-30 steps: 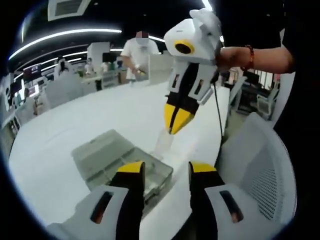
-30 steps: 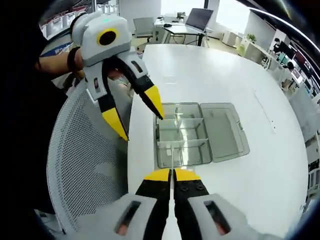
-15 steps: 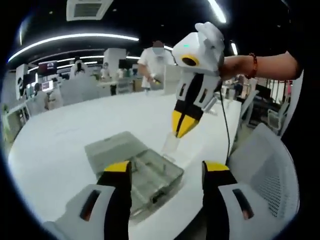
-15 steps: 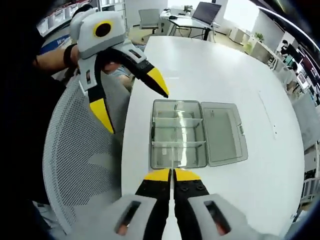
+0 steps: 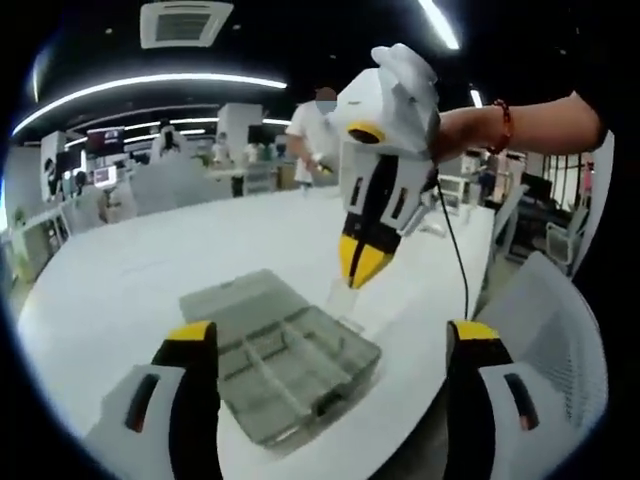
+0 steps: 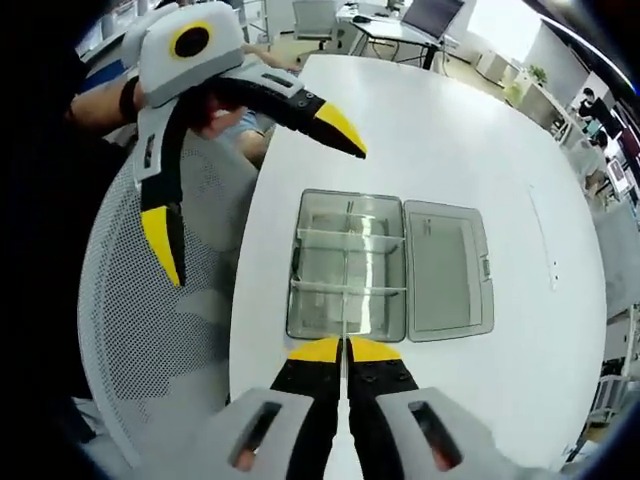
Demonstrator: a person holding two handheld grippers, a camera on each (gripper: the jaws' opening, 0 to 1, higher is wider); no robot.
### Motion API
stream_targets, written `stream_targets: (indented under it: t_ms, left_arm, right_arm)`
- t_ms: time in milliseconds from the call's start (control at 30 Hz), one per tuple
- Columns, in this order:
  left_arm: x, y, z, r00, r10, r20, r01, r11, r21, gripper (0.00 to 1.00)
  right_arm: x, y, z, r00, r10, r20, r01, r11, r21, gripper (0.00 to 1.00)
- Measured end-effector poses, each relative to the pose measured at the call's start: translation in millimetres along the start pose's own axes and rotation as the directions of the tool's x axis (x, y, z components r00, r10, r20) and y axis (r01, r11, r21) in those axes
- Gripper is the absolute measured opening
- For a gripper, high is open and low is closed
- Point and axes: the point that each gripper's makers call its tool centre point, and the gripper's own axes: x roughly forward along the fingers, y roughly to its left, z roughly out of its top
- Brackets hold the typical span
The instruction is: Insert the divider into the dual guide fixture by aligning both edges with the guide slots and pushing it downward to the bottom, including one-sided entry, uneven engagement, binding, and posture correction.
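Left tool (image 6: 250, 190) now spread wider. Right tool (image 5: 362, 268) clamped on thin clear plastic divider (image 5: 343, 297), poised just over translucent grey compartment box (image 6: 345, 265) on white surface (image 6: 440, 130). Insertion not yet begun.

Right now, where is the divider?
In the left gripper view the clear divider hangs pinched in the right gripper, just above the open box's near edge.

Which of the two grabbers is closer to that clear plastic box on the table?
Right. The right gripper, shut on the clear divider, hangs just above the box. The left gripper, wide open, hovers off beside the box's edge.
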Motion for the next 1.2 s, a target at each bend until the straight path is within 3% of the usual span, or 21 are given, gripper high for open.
stream_targets:
  t_ms: [300,1200]
  left_arm:
    - [4,-1.2,-4.3,1.000,-0.027,0.002,0.027,0.999,-0.045,0.96]
    - [6,-0.3,-14.5,0.999,-0.046,-0.020,0.045,0.997,-0.059,0.94]
  right_arm:
    - [9,-4,1.5,0.999,0.030,-0.030,-0.030,0.999,-0.010,0.00]
    - [27,-4,0.3,0.995,0.064,-0.079,-0.065,0.998,-0.016,0.00]
